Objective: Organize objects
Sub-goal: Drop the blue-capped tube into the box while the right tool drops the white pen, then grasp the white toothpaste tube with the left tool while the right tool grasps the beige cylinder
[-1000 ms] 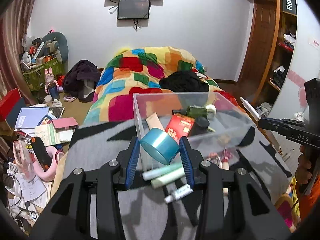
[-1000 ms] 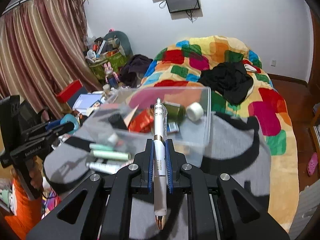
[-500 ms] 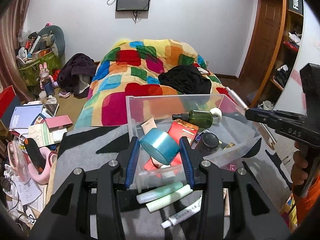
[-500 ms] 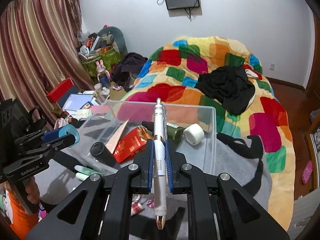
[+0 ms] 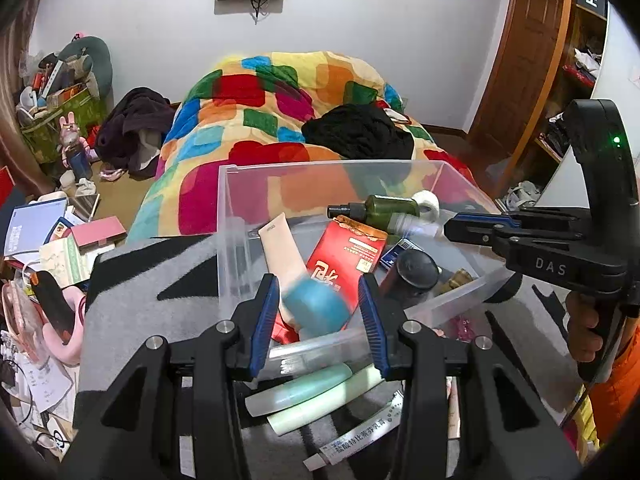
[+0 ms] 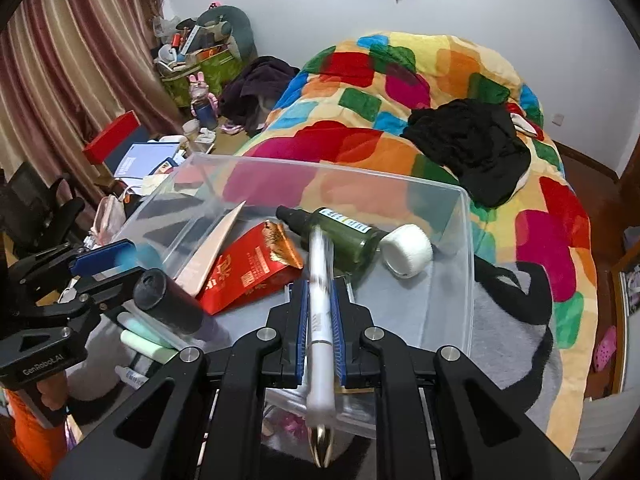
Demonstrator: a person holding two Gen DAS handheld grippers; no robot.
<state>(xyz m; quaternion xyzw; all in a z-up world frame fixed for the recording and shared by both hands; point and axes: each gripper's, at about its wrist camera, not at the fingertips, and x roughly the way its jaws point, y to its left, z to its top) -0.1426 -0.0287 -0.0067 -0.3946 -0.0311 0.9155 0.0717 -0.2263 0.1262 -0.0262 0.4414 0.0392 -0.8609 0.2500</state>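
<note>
A clear plastic bin [image 5: 234, 216] [image 6: 464, 240] sits on the grey-and-black blanket. In it lie a green spray bottle [image 5: 384, 210] [image 6: 344, 236], a red packet [image 5: 348, 256] [image 6: 248, 272], a beige tube [image 5: 280, 248], a black cylinder [image 5: 416, 268] [image 6: 168, 300] and a white tape roll [image 6: 406, 250]. My left gripper [image 5: 318, 308] is over the bin's near edge; the teal tape roll [image 5: 316, 306] between its pads is blurred with gaps at both sides. My right gripper [image 6: 320, 312] holds a blurred white pen [image 6: 320, 328] over the bin.
Pale green tubes [image 5: 312, 392] and a white tube [image 5: 360, 436] lie on the blanket in front of the bin. A colourful quilt [image 5: 280, 120] with black clothes [image 5: 356, 136] lies beyond. Books and clutter [image 5: 48, 232] fill the floor at left.
Both grippers moved forward and down over the bin. The teal roll and the pen are now motion-blurred; the left pads no longer press the roll.
</note>
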